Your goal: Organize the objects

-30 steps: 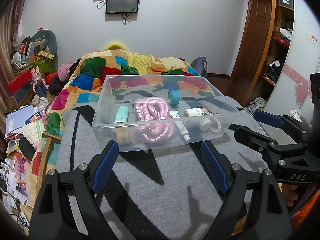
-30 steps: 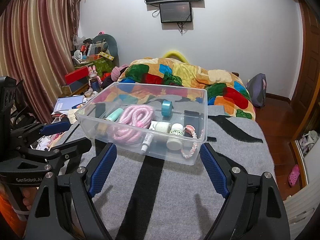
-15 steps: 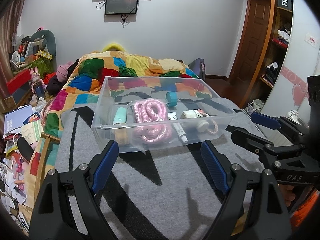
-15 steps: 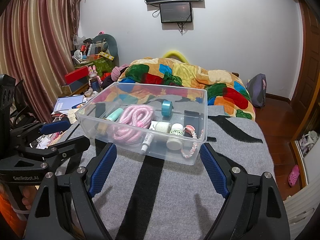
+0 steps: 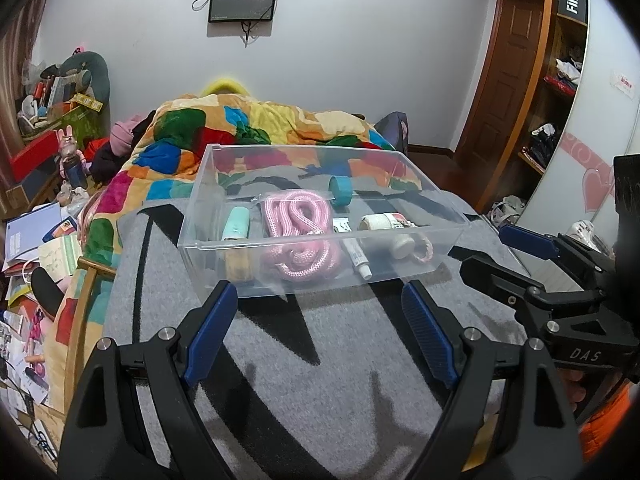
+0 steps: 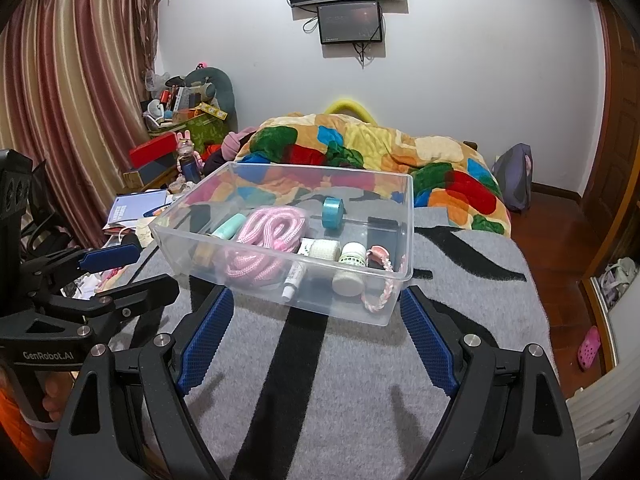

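A clear plastic box (image 5: pixel 224 256) (image 6: pixel 384 308) sits on a grey and black blanket. In it lie a pink rope (image 5: pixel 300 236) (image 6: pixel 264 240), a teal tube (image 5: pixel 237 223) (image 6: pixel 229 227), a blue tape roll (image 5: pixel 340 191) (image 6: pixel 333 212), a white tube (image 5: pixel 359 258) (image 6: pixel 293 276), a white jar (image 6: pixel 349 269) and a pink braided cord (image 6: pixel 382 292). My left gripper (image 5: pixel 322 322) is open and empty just short of the box's near wall. My right gripper (image 6: pixel 316 322) is open and empty, close to the box's near wall.
A colourful quilt (image 6: pixel 360 152) lies heaped behind the box. Cluttered papers and boxes (image 5: pixel 36 236) lie left of the bed. A wooden door and shelves (image 5: pixel 516 80) stand at the right. The bed edge and floor with a pink slipper (image 6: pixel 588 348) lie to the right.
Both grippers have moved slightly closer to the box. Both stay open and empty; the box and its contents have not moved.
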